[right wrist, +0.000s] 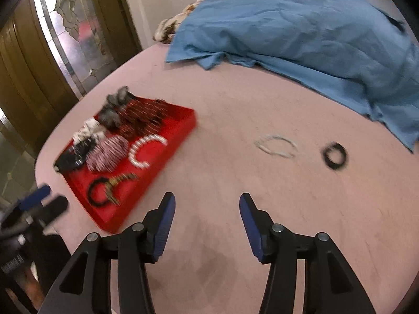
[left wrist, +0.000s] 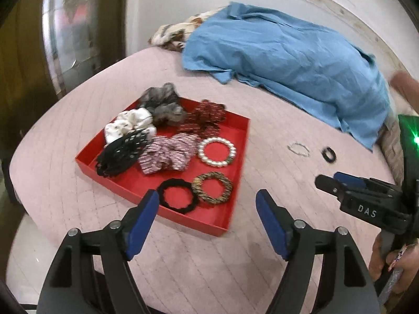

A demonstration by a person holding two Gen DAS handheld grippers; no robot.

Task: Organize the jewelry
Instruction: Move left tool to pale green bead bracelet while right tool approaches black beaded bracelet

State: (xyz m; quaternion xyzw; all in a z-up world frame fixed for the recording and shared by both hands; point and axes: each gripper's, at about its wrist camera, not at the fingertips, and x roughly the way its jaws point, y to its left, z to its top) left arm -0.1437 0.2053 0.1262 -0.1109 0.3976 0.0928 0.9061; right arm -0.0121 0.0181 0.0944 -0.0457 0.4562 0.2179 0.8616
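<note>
A red tray [left wrist: 237,154] [right wrist: 180,130] lies on the pink bed cover, holding several scrunchies, a pearl bracelet [left wrist: 216,151] [right wrist: 146,150], a black hair tie [left wrist: 176,195] and a brown beaded bracelet [left wrist: 212,188]. A thin clear bead bracelet [left wrist: 299,149] [right wrist: 276,145] and a small black ring band [left wrist: 329,154] [right wrist: 334,156] lie loose on the cover right of the tray. My left gripper [left wrist: 208,198] is open and empty over the tray's near edge. My right gripper [right wrist: 207,204] is open and empty above bare cover, short of the loose pieces; it also shows in the left wrist view [left wrist: 332,181].
A blue cloth [left wrist: 288,52] [right wrist: 301,23] is heaped across the back of the bed over a patterned fabric [left wrist: 172,32]. A wooden door with a glass panel [right wrist: 65,34] stands to the left, beyond the bed's edge.
</note>
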